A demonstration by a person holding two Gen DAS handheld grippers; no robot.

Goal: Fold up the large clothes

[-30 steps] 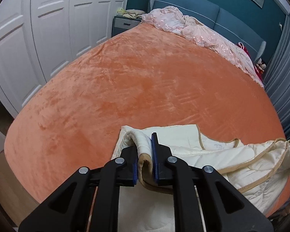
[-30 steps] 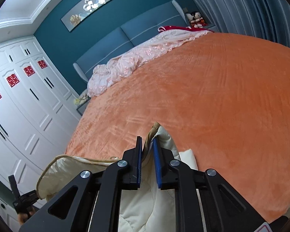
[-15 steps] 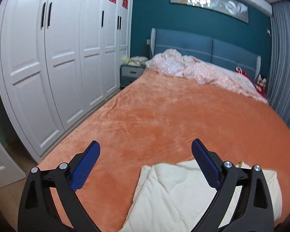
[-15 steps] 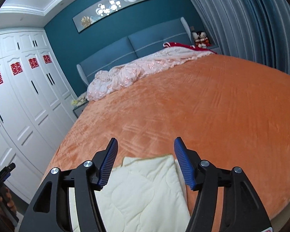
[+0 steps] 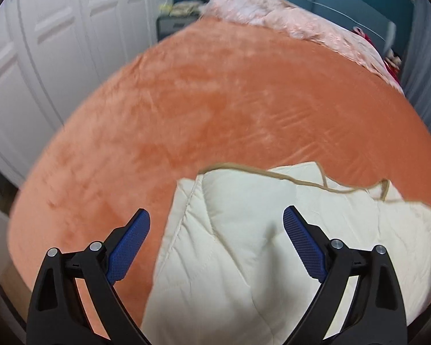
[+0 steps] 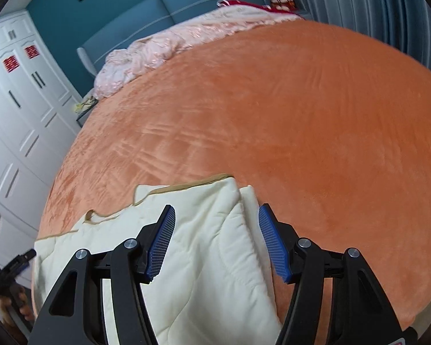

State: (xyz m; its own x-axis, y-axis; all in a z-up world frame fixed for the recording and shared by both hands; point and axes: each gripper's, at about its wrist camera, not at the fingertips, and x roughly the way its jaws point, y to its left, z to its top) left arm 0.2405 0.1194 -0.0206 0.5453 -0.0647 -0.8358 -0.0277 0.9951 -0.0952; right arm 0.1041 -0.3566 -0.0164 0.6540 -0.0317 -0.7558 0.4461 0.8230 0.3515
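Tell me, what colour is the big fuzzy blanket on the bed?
Orange blanket, spread across the whole bed; the right wrist view shows it best.

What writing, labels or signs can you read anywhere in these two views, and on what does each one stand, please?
"囍": red double-happiness signs on the white wardrobe doors, seen in the right wrist view.
Red mark at that view's bottom right corner: cut off, unreadable.
Left wrist view: too blurred, nothing readable.

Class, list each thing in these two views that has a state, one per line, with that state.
Cream quilted garment: folded, lying flat on the bed, not held.
Left gripper: open, fingers apart above the garment.
Right gripper: open, nothing pinched.
Wardrobe doors: closed.
Pink bedding: crumpled by the headboard.
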